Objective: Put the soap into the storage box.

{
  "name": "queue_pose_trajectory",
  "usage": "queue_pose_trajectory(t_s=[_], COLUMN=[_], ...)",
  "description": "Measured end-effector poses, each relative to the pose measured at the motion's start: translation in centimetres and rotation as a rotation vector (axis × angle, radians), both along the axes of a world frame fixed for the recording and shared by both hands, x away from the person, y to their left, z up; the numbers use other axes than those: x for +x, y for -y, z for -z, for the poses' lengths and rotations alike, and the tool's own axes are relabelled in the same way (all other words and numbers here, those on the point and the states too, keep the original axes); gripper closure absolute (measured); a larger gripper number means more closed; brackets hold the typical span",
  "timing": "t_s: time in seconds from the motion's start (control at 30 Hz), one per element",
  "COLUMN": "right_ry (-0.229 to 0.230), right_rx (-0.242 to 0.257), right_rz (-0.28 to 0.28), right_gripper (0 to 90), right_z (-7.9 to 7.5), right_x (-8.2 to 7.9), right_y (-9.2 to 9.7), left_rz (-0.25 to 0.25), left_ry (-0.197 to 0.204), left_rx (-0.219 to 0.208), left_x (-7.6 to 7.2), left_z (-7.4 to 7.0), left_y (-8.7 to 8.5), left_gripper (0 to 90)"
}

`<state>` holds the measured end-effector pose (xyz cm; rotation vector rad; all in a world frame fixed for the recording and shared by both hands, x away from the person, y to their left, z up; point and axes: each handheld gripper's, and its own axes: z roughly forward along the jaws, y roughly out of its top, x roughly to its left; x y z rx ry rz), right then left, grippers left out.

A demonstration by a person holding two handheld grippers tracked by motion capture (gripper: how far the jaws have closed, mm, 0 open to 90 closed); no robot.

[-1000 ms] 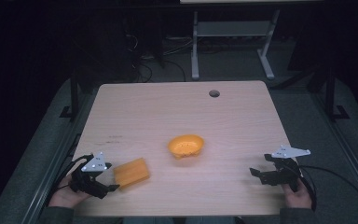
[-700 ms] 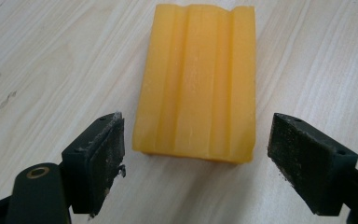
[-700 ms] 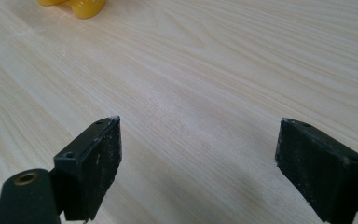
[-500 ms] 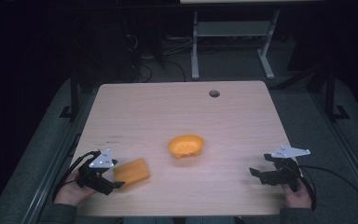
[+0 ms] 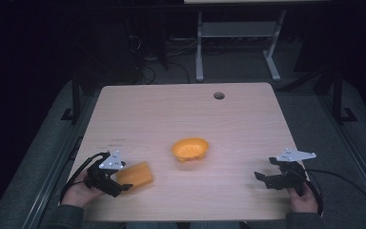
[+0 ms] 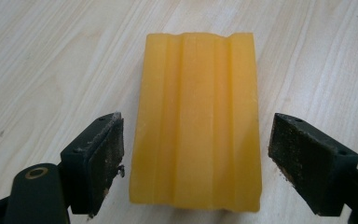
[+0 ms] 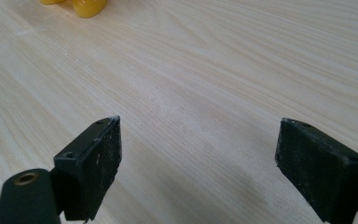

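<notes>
A ridged orange-yellow block (image 5: pixel 136 174) (image 6: pixel 198 121) lies flat on the wooden table (image 5: pixel 181 119) near the front left. My left gripper (image 5: pixel 121 187) (image 6: pixel 193 161) is open, its jaws on either side of the block's near end with small gaps. An orange bowl (image 5: pixel 190 149) (image 7: pixel 89 7) sits near the table's middle. At the front right my right gripper (image 5: pixel 262 179) (image 7: pixel 198 168) stands open over bare wood, nothing between its jaws.
A round cable hole (image 5: pixel 218 95) lies near the table's far edge. Behind the table stands a white metal frame (image 5: pixel 238 38) on a dark floor with cables. A hand holds each gripper at the table's front edge.
My left gripper has moved forward and to the right, so its jaws now straddle the block's near end. The right gripper has stayed still.
</notes>
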<state>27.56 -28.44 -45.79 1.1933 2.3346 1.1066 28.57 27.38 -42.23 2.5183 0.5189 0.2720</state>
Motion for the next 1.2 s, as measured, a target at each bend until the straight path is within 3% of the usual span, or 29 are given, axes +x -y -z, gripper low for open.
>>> queue_pose_trajectory(t_s=[0.5, 1.2], right_ry=[0.001, 0.0], right_rx=[0.001, -0.002], right_rz=[-0.003, -0.017], right_gripper=[14.0, 13.9], right_z=[0.0, 0.0], right_x=[0.0, 0.1], right_y=[0.0, -0.2], left_rz=[0.024, 0.016], left_ry=[-0.022, -0.089], left_rx=[0.021, 0.048], left_x=[1.1, 2.1], left_z=[0.6, 2.2], left_y=[1.4, 2.3], left_gripper=[17.5, 17.1])
